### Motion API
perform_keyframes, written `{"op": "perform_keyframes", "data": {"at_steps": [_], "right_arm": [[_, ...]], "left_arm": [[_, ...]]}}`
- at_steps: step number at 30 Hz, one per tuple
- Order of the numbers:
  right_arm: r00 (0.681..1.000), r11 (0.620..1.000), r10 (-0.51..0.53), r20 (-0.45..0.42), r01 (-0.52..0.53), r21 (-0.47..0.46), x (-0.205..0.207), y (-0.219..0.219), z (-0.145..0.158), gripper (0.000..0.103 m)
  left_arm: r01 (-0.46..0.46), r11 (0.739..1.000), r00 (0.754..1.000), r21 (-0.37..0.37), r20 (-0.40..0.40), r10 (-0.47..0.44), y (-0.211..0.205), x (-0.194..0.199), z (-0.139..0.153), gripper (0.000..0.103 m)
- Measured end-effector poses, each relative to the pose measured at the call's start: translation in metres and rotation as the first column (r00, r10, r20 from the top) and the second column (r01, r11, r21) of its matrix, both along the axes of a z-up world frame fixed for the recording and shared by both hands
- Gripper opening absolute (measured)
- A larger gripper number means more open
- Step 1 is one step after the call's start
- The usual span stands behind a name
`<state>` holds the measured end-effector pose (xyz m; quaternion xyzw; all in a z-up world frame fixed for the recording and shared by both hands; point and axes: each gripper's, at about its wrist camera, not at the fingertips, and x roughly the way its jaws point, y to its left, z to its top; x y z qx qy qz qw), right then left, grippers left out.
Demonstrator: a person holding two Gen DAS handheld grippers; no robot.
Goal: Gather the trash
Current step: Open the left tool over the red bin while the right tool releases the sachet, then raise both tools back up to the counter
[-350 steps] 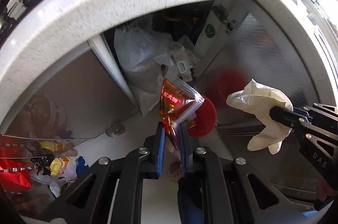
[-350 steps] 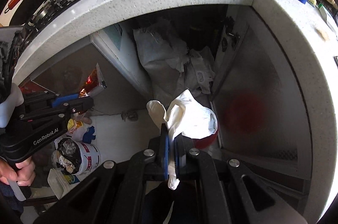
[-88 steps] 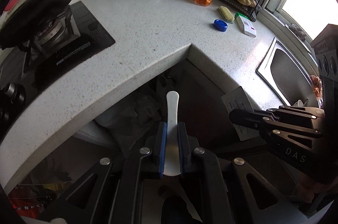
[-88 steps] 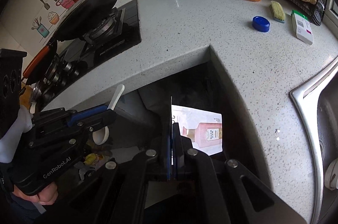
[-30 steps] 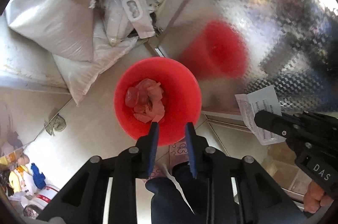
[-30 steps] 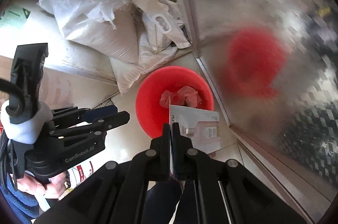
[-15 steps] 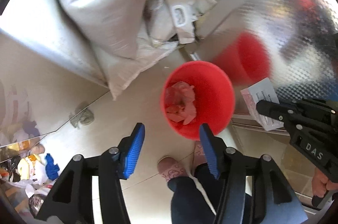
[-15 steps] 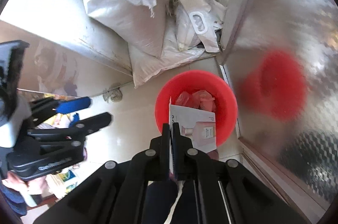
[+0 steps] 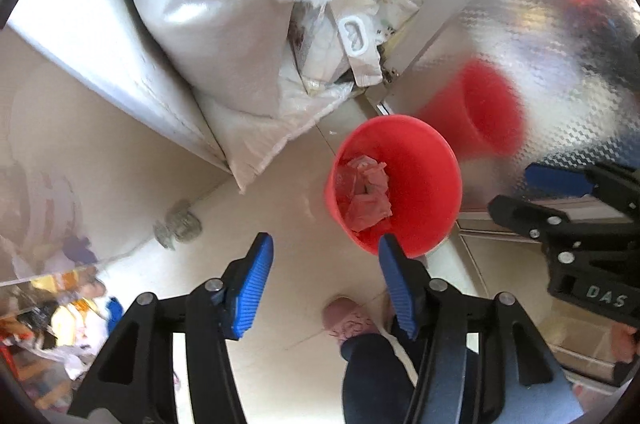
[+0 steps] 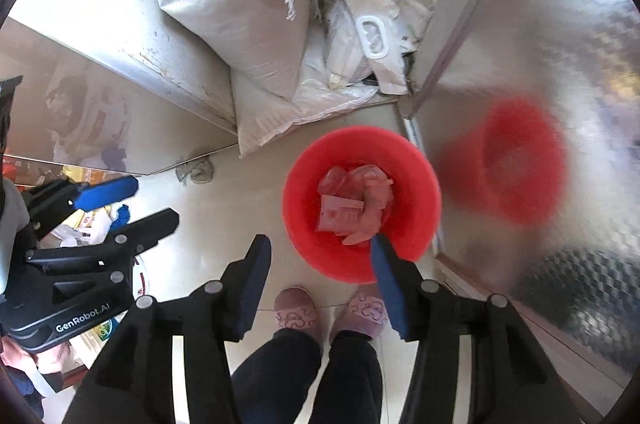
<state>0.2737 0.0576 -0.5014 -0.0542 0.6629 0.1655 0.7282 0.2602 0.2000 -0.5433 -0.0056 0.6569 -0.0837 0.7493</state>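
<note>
Right wrist view looks straight down on a red bin standing on the tiled floor, just beside a shiny metal cabinet door on its right that mirrors it as a red blur. Inside the bin lie crumpled pinkish wrappers and a flat printed card resting on top of them; the bin looks roughly half full at most. Beyond it, on the far side, 2 white woven sacks and some plastic bags slump inside the open cupboard.

Both tools hang above the floor with their jaws spread wide and nothing between them: the right tool near the bin's near rim, the left tool further left. In the left wrist view the left tool is likewise apart and empty, with the bin just beyond its right finger.

The trash here seems light, thin and soft; film wrappers are likely slippery and will crumple, so pinching an edge or a bunched fold should hold best. The card is stiffer and suits an edge grip. Nothing looks fragile.
</note>
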Motion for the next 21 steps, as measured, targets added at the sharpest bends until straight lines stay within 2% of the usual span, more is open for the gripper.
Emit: {"op": "perform_keyframes", "data": {"at_steps": [4, 8, 12, 14, 18, 21], "right_arm": [[0.999, 1.000, 0.003, 0.045, -0.003, 0.009, -0.007, -0.005, 0.035, 0.062], [0.998, 0.999, -0.020, 0.055, 0.018, 0.029, -0.014, -0.012, 0.085, 0.063], [0.992, 0.995, -0.095, 0.079, 0.091, 0.045, -0.023, -0.019, 0.150, 0.063], [0.987, 0.992, -0.119, 0.106, 0.114, 0.049, -0.028, -0.021, 0.184, 0.063], [0.974, 0.991, -0.129, 0.188, 0.123, 0.046, -0.040, -0.024, 0.251, 0.064], [0.954, 0.992, -0.123, 0.275, 0.116, 0.043, -0.049, -0.031, 0.296, 0.073]], "left_arm": [[-0.004, 1.000, 1.000, -0.006, 0.027, 0.005, 0.002, -0.001, 0.043, 0.053], [0.000, 1.000, 0.997, 0.010, 0.077, -0.001, -0.002, -0.006, 0.104, 0.058], [-0.022, 1.000, 0.993, -0.012, 0.118, 0.023, -0.005, -0.011, 0.174, 0.059], [-0.033, 0.999, 0.988, -0.019, 0.149, 0.035, -0.007, -0.017, 0.210, 0.066], [-0.025, 0.999, 0.975, -0.030, 0.221, 0.031, -0.011, -0.028, 0.274, 0.073], [-0.015, 0.999, 0.965, -0.038, 0.261, 0.025, -0.016, -0.030, 0.313, 0.076]]}}
